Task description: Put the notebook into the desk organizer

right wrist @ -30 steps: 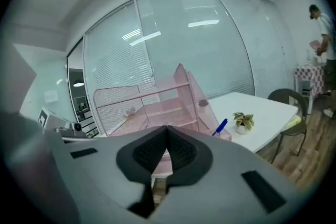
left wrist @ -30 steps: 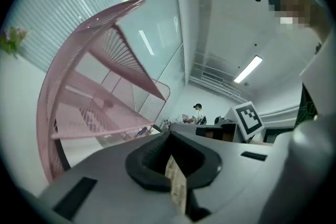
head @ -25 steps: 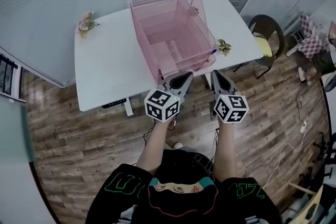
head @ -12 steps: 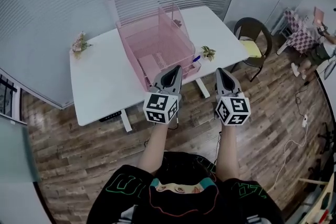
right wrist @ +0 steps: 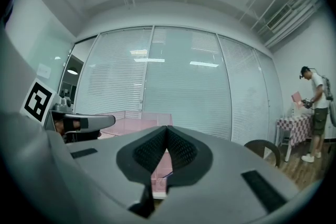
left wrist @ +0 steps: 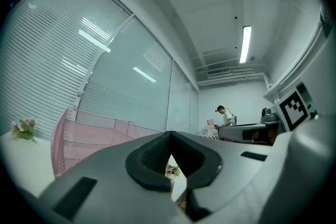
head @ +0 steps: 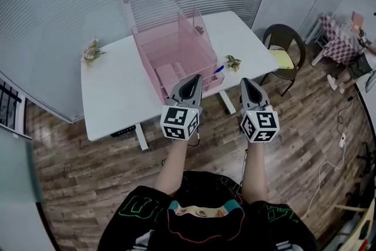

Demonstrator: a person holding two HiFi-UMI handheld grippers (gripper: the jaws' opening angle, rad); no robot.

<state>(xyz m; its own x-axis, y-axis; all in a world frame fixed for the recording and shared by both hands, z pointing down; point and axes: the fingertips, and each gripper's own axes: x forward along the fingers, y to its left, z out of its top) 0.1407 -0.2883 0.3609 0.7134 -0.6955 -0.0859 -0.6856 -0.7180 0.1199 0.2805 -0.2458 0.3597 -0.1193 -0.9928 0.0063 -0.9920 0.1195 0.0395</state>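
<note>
From the head: stepped back from the table [head: 114, 94] within the last second, so that it lies farther ahead, then kept almost in place for the last half. Now holding the left gripper [head: 197, 77] and the right gripper [head: 244, 81] side by side over the floor [head: 88, 167], short of the table's near edge, both clenched on nothing. Judged as a retreat after the work, not an approach; nothing left in the grippers to place. Cannot find the notebook with certainty; perhaps the pale flat patch [head: 166, 73] on the bottom of the desk organizer [head: 166, 39], toward its front. If so, lying flat inside, long axis running from the near edge of the table toward the blinds, along the organizer's own length; which end leads, not possible to tell.

From the left gripper view: pads pressed together at the tips, only a small plant [left wrist: 172, 170] showing through the gap below them. Pink mesh of the organizer low at the left, well apart from the jaws; no notebook to see.

From the right gripper view: jaws closed the same way, empty; the organizer beyond them, a chair [right wrist: 265, 150] at the right, a person [right wrist: 315, 107] far off
</note>
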